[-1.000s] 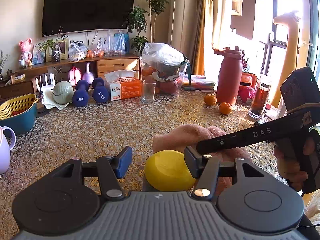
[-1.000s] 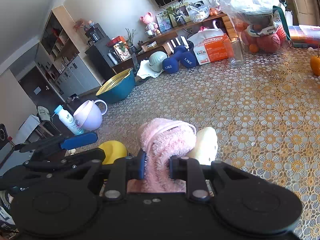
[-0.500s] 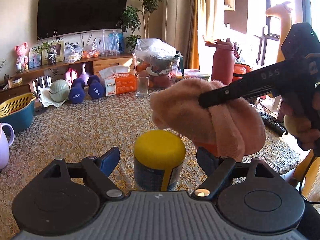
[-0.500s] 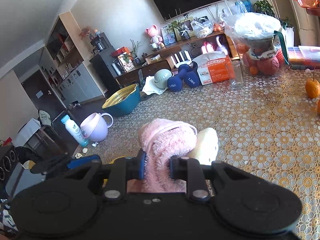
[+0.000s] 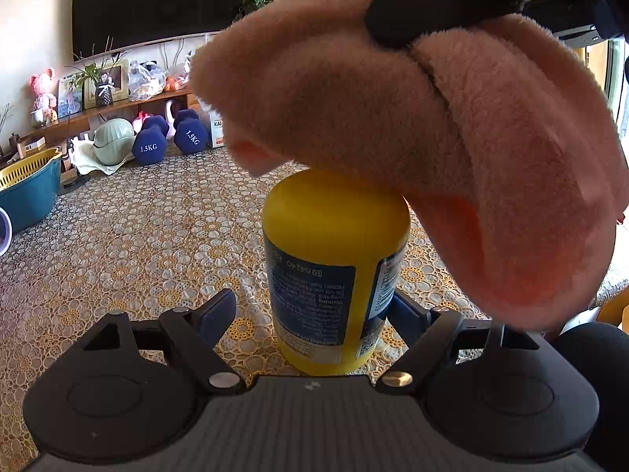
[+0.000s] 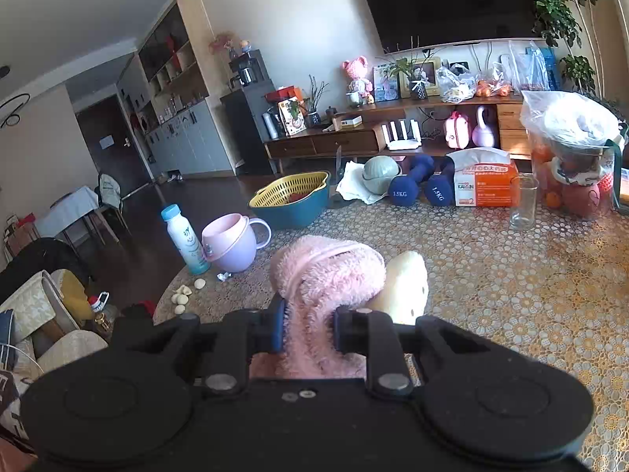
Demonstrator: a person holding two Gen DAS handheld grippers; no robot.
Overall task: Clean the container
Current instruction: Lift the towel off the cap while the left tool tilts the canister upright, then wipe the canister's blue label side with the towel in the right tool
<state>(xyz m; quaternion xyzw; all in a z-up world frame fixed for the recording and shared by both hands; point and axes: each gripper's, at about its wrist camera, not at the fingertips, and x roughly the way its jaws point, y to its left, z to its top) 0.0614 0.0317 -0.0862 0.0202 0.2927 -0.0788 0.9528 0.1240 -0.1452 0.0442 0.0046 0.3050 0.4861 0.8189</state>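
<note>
A yellow container [image 5: 334, 244] with a blue label stands on the lace tablecloth [image 5: 137, 244] in the left wrist view. My left gripper [image 5: 312, 314] is open around its lower part; the left finger is clear of it and the right finger sits close by its side. A fluffy pink cloth [image 5: 393, 118] rests on the container's rounded top, with one black finger [image 5: 432, 8] of the right gripper above it. In the right wrist view my right gripper [image 6: 308, 330] is shut on the pink cloth [image 6: 326, 275], with a cream part [image 6: 409, 291] beside it. The container is hidden there.
Two blue dumbbells [image 5: 149, 145] and a teal basin with a yellow basket [image 5: 27, 188] lie at the table's far side. A lilac mug [image 6: 232, 244], a white bottle [image 6: 184, 240], a glass [image 6: 523, 202], a tissue box [image 6: 485, 188] and a bag of fruit [image 6: 570, 157] also stand there.
The container has gone from lying low between the left fingers to standing upright and larger in view. The right gripper has carried the pink cloth up onto its top.
</note>
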